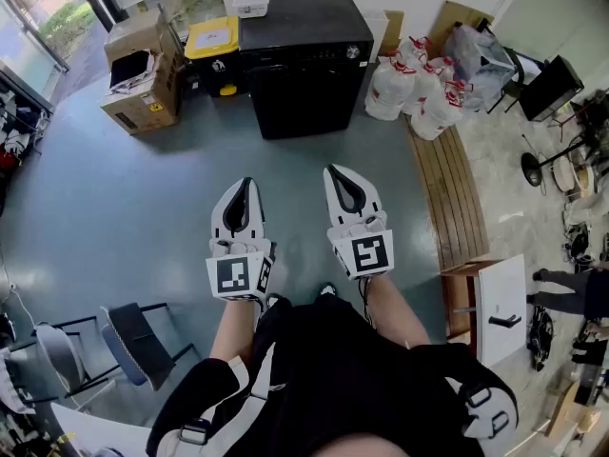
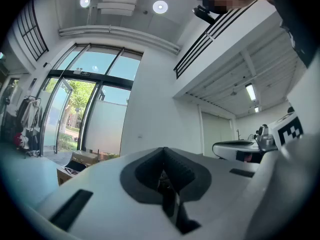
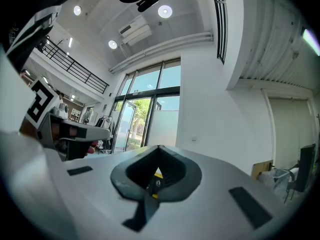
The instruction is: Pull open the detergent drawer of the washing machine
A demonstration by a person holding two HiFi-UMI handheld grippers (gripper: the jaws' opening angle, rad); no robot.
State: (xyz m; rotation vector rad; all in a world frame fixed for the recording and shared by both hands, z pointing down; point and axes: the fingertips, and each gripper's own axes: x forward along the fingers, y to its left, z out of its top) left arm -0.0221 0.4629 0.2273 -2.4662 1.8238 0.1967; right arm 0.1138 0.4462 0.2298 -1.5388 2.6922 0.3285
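A black washing machine [image 1: 303, 60] stands against the far wall in the head view, its control strip along the top front; I cannot pick out the detergent drawer from here. My left gripper [image 1: 245, 187] and right gripper [image 1: 336, 173] are held side by side over the grey floor, well short of the machine, both pointing toward it. Both are shut with nothing between the jaws. In the left gripper view the closed left gripper [image 2: 164, 151] points at a white wall and tall windows. In the right gripper view the shut right gripper [image 3: 159, 150] faces the same wall.
Cardboard boxes [image 1: 143, 74] and a yellow-lidded bin [image 1: 211, 41] sit left of the machine. Several white jugs [image 1: 419, 93] and a wooden bench [image 1: 447, 193] are on the right. Folding chairs [image 1: 95, 346] stand near left.
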